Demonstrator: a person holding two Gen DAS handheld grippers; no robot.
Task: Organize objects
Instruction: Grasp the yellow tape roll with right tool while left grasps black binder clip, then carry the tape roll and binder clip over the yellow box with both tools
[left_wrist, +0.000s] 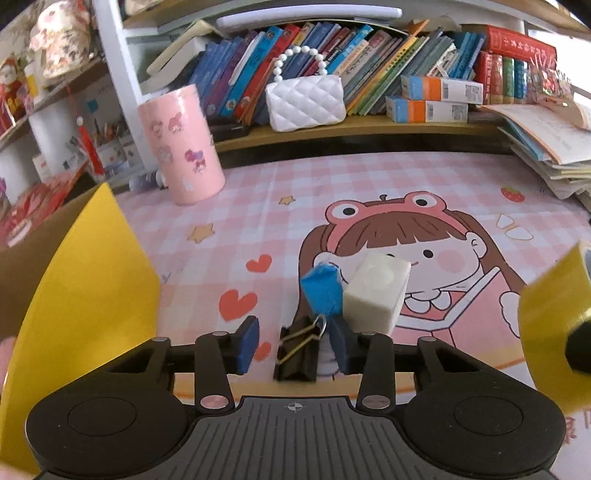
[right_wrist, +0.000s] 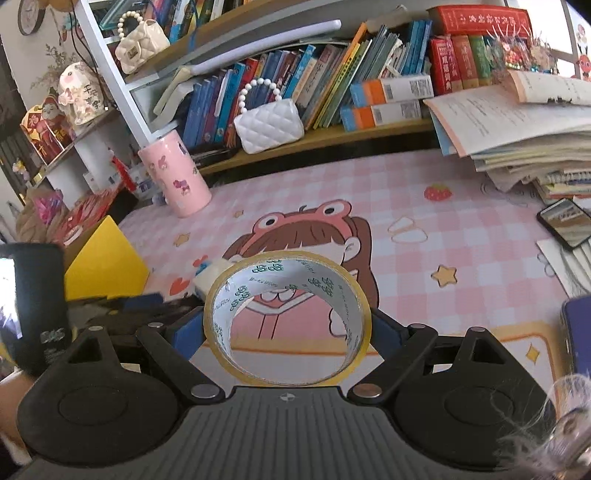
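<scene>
In the left wrist view my left gripper (left_wrist: 293, 345) is open, its blue pads either side of a black binder clip (left_wrist: 297, 354) lying on the pink mat. Just beyond the clip lie a blue scrap (left_wrist: 321, 291) and a white block (left_wrist: 376, 291). In the right wrist view my right gripper (right_wrist: 288, 330) is shut on a roll of yellowish tape (right_wrist: 286, 321), held upright above the mat. The roll's edge shows at the right of the left wrist view (left_wrist: 546, 317). The white block shows behind the roll (right_wrist: 212, 277).
A yellow-lined cardboard box (left_wrist: 85, 280) stands at the left, also in the right wrist view (right_wrist: 105, 258). A pink cylinder (left_wrist: 181, 144) and a white quilted purse (left_wrist: 304, 99) stand at the back by a bookshelf. Stacked papers (right_wrist: 524, 122) and a phone (right_wrist: 565, 221) lie right.
</scene>
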